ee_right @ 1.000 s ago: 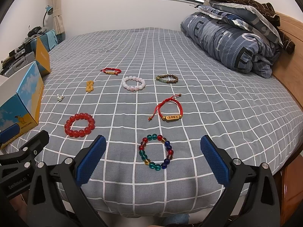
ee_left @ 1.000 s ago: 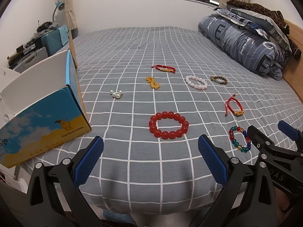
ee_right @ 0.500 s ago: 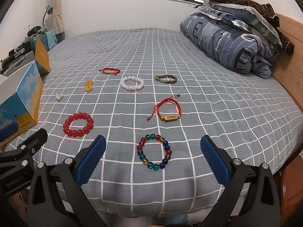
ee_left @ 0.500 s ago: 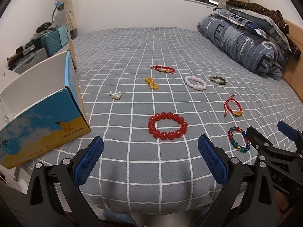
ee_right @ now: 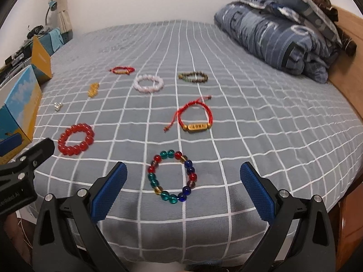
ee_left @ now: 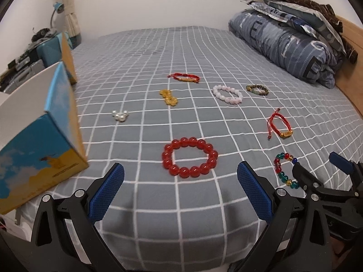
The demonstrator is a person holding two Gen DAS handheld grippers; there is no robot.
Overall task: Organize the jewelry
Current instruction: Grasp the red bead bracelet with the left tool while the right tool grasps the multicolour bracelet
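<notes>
Several bracelets lie on the grey checked bedspread (ee_left: pixel 140 52). My left gripper (ee_left: pixel 180 191) is open, just short of the red bead bracelet (ee_left: pixel 190 157). My right gripper (ee_right: pixel 181 189) is open, with the multicolour bead bracelet (ee_right: pixel 172 178) lying between its fingertips on the bedspread. Farther off lie a red cord bracelet with a gold bar (ee_right: pixel 195 116), a pink bead bracelet (ee_right: pixel 148 83), a brown bead bracelet (ee_right: pixel 192 77), another red cord bracelet (ee_right: pixel 122 70), yellow beads (ee_right: pixel 93 90) and silver beads (ee_right: pixel 58 106). The open blue-and-yellow box (ee_left: pixel 38 133) stands at the left.
A folded blue quilt and pillows (ee_left: pixel 292 40) lie at the back right against the wooden bed frame (ee_right: pixel 349 68). A suitcase and clutter (ee_left: pixel 38 45) stand beyond the bed's left edge. The right gripper shows in the left wrist view (ee_left: pixel 322 181).
Both grippers have moved forward and lower towards the bed. The red bracelet and the multicolour bracelet look larger and nearer. Nothing on the bed has moved.
</notes>
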